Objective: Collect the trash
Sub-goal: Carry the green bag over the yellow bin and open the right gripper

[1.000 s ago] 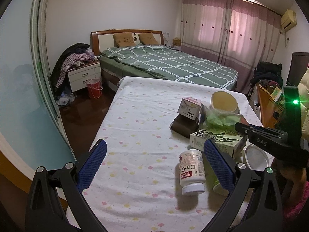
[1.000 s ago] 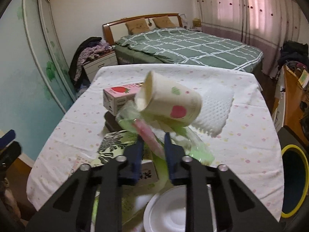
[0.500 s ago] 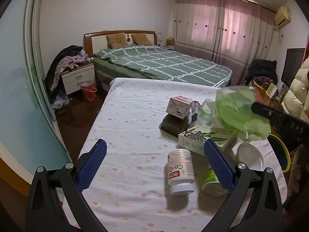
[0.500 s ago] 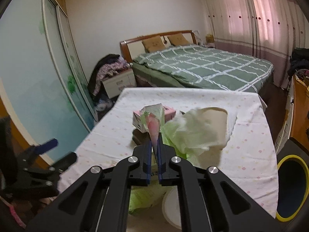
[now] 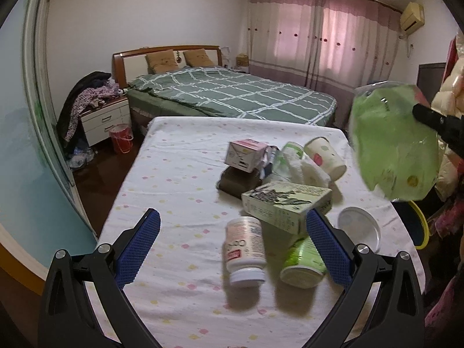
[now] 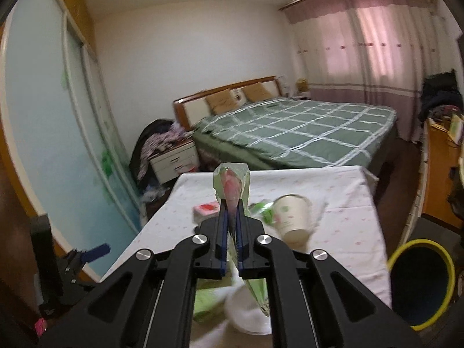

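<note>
My right gripper [image 6: 229, 217] is shut on a green plastic bag [image 6: 230, 182] and holds it in the air above the table. The bag [image 5: 394, 145] hangs at the right of the left wrist view. My left gripper [image 5: 232, 243] is open and empty above the table's near end. On the table lie a white pill bottle [image 5: 246, 249], a green can [image 5: 303, 264], a green-and-white box [image 5: 285, 203], a paper cup [image 5: 326, 158], a pink carton [image 5: 245, 156] and a white lid [image 5: 359, 229].
A yellow-rimmed bin [image 6: 420, 278] stands on the floor right of the table. The table [image 5: 179, 174] has a dotted white cloth. A green bed [image 5: 232, 95] lies beyond it, with a nightstand [image 5: 104, 120] and red bucket [image 5: 120, 139] at left.
My right gripper has lifted the green bag up and to the right, off the pile. The paper cup dropped out of the bag and now lies on the table.
</note>
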Demonstrator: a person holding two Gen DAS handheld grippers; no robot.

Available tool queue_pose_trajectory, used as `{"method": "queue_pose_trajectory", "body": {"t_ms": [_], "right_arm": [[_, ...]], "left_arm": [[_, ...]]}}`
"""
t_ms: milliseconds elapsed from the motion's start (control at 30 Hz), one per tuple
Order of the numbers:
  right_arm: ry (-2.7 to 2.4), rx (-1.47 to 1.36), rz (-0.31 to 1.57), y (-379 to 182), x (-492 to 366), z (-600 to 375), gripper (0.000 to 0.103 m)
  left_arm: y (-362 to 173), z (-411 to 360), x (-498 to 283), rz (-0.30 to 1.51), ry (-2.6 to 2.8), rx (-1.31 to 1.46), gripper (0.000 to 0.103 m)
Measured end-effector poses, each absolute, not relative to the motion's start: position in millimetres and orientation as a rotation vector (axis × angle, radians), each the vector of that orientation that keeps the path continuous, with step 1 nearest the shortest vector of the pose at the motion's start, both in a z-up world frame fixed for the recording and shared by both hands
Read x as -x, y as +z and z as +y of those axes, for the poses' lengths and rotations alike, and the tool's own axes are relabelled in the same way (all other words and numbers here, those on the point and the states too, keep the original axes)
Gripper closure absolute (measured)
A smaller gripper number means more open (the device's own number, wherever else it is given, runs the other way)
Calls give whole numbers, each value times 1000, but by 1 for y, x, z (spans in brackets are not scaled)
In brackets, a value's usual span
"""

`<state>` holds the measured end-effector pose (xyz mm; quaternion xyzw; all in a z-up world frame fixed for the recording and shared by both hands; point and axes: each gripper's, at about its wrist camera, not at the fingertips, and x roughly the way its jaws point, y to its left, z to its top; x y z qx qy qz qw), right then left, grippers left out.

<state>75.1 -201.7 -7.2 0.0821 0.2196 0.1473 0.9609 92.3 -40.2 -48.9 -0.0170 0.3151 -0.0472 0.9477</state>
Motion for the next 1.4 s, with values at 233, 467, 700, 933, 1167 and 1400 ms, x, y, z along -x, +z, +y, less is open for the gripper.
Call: {"method": "queue_pose_trajectory", "body": {"t_ms": [233, 467, 700, 933, 1167, 1400], "right_arm": [[110, -226, 451, -20, -72, -269, 98], [-128, -271, 492, -56, -76, -346, 98], [-296, -331, 557, -103, -84, -407, 98], [-372, -365, 602, -131, -92, -440, 81], [-369, -386, 605, -135, -91, -446, 74], [-343, -400, 613, -139, -95, -449, 74]], "left_arm": [[-58, -68, -99, 673, -149, 12, 4], [-70, -98, -115, 717, -178, -10, 4], [-83, -121, -137, 757, -150, -27, 4], [-92, -132, -153, 797, -107, -29, 4], [-97, -140, -165, 817, -71, -24, 4], [-97, -147, -173, 817, -56, -8, 4]]}}
